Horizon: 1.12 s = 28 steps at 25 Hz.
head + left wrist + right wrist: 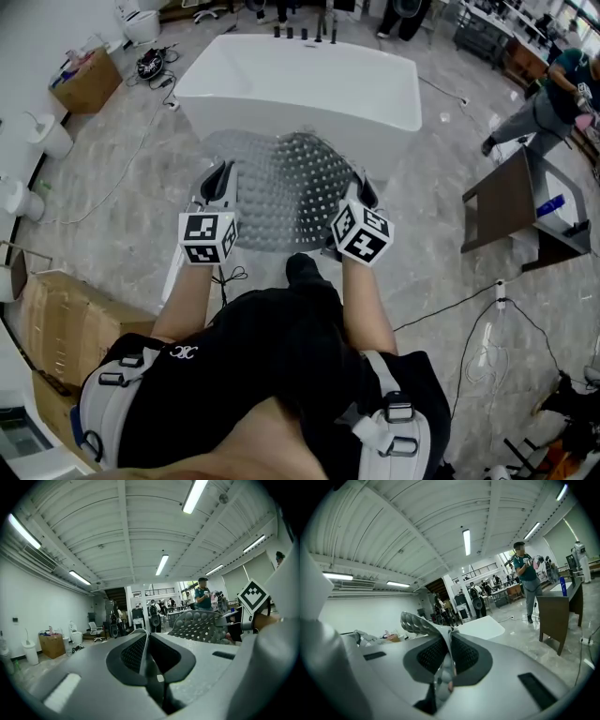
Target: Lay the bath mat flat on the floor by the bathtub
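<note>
A grey, see-through bath mat (281,192) studded with round bumps is held up off the floor, arched between my two grippers, just in front of the white bathtub (300,84). My left gripper (221,173) is shut on the mat's left edge. My right gripper (362,183) is shut on its right edge. In the left gripper view the jaws (146,637) pinch a thin sheet, and the mat (201,626) bulges off to the right. In the right gripper view the mat (415,622) curls up to the left out of the shut jaws (450,635), with the bathtub (480,626) beyond.
A dark side table (511,202) stands on the right, with a person (553,98) behind it. Cardboard boxes (56,323) (89,80) and white toilets (42,136) line the left wall. Cables (487,319) trail over the marble floor.
</note>
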Tool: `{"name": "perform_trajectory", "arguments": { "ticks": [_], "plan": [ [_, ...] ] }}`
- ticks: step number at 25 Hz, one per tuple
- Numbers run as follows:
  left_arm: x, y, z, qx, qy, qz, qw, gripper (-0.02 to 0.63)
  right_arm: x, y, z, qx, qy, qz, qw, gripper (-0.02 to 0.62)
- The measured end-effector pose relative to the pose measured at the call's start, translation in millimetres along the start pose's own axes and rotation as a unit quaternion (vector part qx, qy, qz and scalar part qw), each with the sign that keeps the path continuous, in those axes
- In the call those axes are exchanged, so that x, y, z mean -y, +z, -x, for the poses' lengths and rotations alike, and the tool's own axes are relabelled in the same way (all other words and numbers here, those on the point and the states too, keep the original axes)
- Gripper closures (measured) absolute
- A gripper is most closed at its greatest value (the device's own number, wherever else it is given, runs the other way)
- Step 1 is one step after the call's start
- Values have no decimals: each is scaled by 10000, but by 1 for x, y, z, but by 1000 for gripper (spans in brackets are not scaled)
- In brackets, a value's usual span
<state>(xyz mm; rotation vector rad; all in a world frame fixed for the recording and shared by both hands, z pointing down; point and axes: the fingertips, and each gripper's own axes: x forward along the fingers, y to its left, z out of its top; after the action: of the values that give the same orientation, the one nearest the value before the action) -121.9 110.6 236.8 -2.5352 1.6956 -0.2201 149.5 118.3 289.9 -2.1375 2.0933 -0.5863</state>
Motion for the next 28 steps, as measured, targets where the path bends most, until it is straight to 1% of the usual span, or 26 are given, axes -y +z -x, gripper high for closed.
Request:
{"name": "perform_trajectory", "arguments": {
  "ticks": [3, 5, 7, 9, 16, 18, 23, 28],
  "plan": [
    [-13, -5, -53, -83, -19, -19, 10000, 584, 9, 3, -53, -87, 10, -57, 9999, 571],
    [-25, -7, -91, -160, 58, -50, 9998, 585, 12, 6, -91, -182, 55, -69, 9998, 570],
    [-40, -9, -130, -290, 179, -64, 9994, 584, 14, 11, -130, -315, 93, -68, 9994, 571],
    [-51, -10, -170, -453, 170, 10, 9988, 586, 18, 18, -168, -492, 110, -77, 9987, 571],
    [-69, -20, -298, -941, 137, 128, 9954, 585, 60, 30, -286, -915, 63, -265, 9954, 571],
    [-73, -24, -318, -1091, 115, 84, 9939, 584, 68, 26, -306, -1064, 12, -340, 9937, 571],
    [-70, -38, -345, -1401, 22, -11, 9901, 584, 80, 16, -333, -1347, -79, -476, 9897, 570],
    [-75, -58, -365, -1613, -110, 1, 9868, 584, 79, 0, -352, -1590, -128, -500, 9859, 569]
  ]
}}
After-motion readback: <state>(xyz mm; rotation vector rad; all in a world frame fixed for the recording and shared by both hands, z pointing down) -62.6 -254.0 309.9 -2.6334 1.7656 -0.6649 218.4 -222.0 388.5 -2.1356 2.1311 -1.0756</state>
